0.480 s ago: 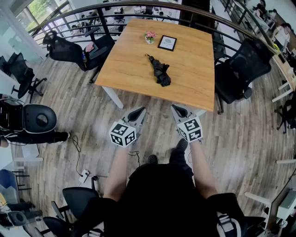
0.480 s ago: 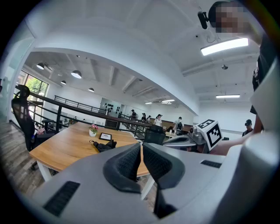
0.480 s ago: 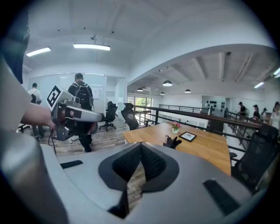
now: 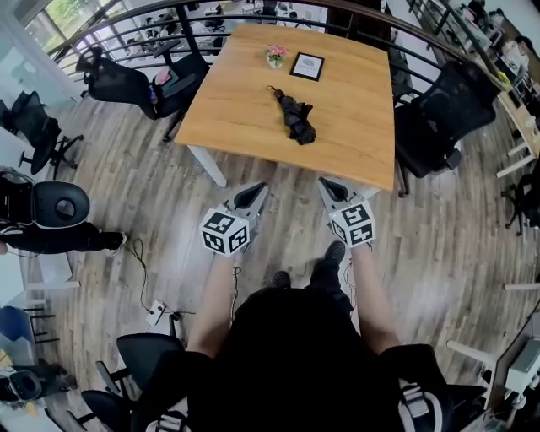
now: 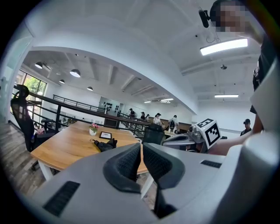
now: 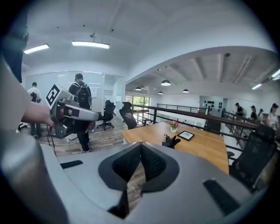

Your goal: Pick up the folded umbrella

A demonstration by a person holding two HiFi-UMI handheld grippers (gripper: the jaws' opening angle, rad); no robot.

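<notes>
Umbrella: the folded black umbrella (image 4: 294,116) lies slanted on the desk (image 4: 236,110), about mid-top and well apart from both grippers.
Left gripper: the left gripper (image 4: 256,192) hangs over the wooden floor (image 4: 283,224), short of the desk's near edge. Its fingers (image 5: 126,162) are pressed together with nothing between them.
Right gripper: the right gripper (image 4: 328,185) is beside the left one, also short of that edge. Its fingers (image 6: 153,164) are closed on nothing.
Edges: the desk's near edge runs across just ahead of both tips. A white leg (image 4: 207,166) stands under the near-left corner.
Open room: plain wood shows on every side of the umbrella. A flower pot (image 4: 275,56) and a picture frame (image 4: 307,66) stand near the far edge, apart from it. A black chair (image 4: 439,118) is close to the desk's right side and a railing (image 4: 126,21) curves behind.
Head view only: the whole desk outline and the person's forearms.
Gripper views only: each shows the other gripper at its side, the ceiling lights, and people standing in the background.
</notes>
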